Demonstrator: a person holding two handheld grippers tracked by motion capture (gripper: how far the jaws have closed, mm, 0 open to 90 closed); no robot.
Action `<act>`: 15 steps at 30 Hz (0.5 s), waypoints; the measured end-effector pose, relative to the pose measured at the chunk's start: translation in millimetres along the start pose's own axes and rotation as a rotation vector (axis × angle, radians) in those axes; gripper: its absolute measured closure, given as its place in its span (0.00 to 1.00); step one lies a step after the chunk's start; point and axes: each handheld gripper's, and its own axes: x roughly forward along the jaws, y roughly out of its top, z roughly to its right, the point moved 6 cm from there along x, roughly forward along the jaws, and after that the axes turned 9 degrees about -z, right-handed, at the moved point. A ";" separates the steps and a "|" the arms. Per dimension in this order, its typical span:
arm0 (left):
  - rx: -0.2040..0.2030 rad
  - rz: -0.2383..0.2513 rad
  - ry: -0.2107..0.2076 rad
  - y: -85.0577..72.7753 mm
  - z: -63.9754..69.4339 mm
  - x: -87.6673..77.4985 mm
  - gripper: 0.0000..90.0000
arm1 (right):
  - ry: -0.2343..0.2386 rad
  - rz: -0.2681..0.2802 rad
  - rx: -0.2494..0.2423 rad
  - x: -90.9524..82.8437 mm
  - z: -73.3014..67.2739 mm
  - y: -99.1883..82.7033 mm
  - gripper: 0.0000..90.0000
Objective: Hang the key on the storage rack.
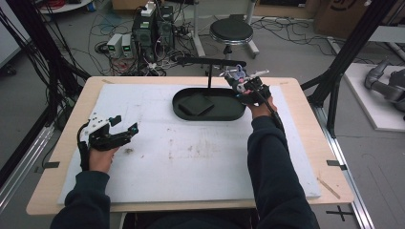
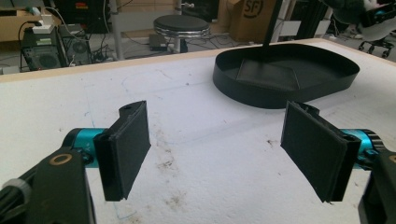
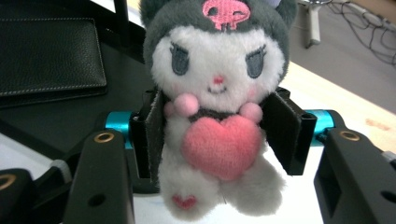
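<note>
1. The plush toy [image 3: 217,112] sits between the pads of the right hand-held gripper [image 3: 219,133], clenched around its fluffy white body just behind the pink heart it hugs. In the high view the toy [image 1: 237,75] hangs at the far right end of the black tray [image 1: 184,112], beside the stand's post.
2. It looks light, soft and squashy: the fur gives under the pads, so I judge the torso the best place to grip, since the head is bulky and the limbs floppy. It is not fragile, though the pile may slip.
3. The left hand-held gripper [image 2: 217,154] is released, its felt-faced pads wide apart over the stained white worktop [image 2: 187,140], holding nothing.
4. Farther off, the tray is rigid, matte and oval, with a low wall; a grained, leather-like black wallet [image 3: 46,53] lies flat in it.
5. A thin black stand [image 1: 210,67] rises from the tray, with a bar across its top.
</note>
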 end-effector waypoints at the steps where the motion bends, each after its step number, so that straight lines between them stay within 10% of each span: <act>1: 0.000 0.000 0.001 0.0 -0.1 -0.1 0.26 | 0.014 0.002 0.013 3.2 0.5 -0.8 0.46; 15: -0.004 0.003 -0.006 0.2 1.1 -0.9 0.26 | -0.010 0.053 -0.014 -15.1 4.8 -4.2 0.32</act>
